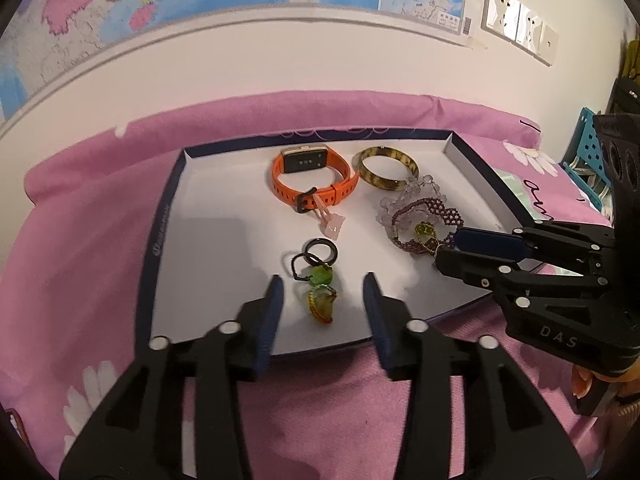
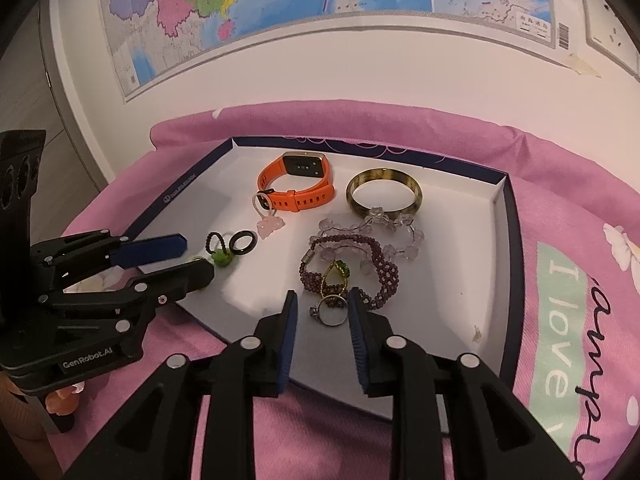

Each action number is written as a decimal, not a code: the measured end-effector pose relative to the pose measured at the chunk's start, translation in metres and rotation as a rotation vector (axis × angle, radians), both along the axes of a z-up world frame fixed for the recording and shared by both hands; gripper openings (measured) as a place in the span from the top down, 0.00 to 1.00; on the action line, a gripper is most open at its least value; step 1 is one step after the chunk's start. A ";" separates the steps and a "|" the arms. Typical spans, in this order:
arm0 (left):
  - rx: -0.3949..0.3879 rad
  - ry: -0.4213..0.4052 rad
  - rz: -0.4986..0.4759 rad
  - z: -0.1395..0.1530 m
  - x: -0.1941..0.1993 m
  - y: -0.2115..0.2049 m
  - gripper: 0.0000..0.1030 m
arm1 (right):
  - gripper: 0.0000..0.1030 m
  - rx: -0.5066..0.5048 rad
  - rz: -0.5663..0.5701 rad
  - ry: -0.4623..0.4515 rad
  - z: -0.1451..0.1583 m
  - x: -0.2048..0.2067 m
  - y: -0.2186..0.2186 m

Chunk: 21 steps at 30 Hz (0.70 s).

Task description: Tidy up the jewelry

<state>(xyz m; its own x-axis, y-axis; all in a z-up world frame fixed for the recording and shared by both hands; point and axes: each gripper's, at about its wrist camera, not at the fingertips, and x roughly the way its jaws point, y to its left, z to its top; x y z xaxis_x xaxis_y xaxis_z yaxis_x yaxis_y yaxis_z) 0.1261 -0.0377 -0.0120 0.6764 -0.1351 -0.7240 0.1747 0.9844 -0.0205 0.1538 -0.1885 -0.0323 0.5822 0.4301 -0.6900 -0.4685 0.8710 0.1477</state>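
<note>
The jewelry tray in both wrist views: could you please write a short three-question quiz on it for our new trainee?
1. True or false: the orange watch lies outside the tray.
2. Which piece touches the amber bangle? A) the clear bead bracelet B) the black ring C) the silver ring
3. Fill in: the silver ring lies between the fingers of the ___ gripper.

Key
1. False; it lies inside, near the far wall.
2. A.
3. Right gripper; its jaws stand open around the ring, not pressing on it.

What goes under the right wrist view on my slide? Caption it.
Right tool open around a silver ring in a white tray of jewelry.
</note>
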 end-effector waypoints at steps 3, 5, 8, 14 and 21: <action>0.006 -0.021 -0.001 0.005 -0.008 0.000 0.38 | 0.69 0.006 -0.005 -0.009 0.003 -0.006 -0.003; 0.005 -0.046 0.005 0.011 -0.017 0.002 0.36 | 0.62 0.009 -0.016 -0.027 0.006 -0.012 -0.006; 0.010 -0.077 0.025 0.017 -0.030 0.005 0.12 | 0.48 0.004 -0.030 -0.056 0.010 -0.025 -0.009; 0.017 -0.088 0.073 0.019 -0.052 0.016 0.05 | 0.23 -0.004 -0.060 -0.105 0.015 -0.052 -0.014; 0.030 -0.073 0.136 0.015 -0.074 0.027 0.05 | 0.07 -0.046 -0.102 -0.139 0.011 -0.083 -0.011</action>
<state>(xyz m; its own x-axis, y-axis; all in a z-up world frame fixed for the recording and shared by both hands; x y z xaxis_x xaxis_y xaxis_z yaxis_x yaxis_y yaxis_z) 0.0524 -0.0112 0.0033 0.7380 -0.0174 -0.6745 0.0393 0.9991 0.0173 0.0706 -0.2000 -0.0211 0.7127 0.3337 -0.6170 -0.3901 0.9196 0.0467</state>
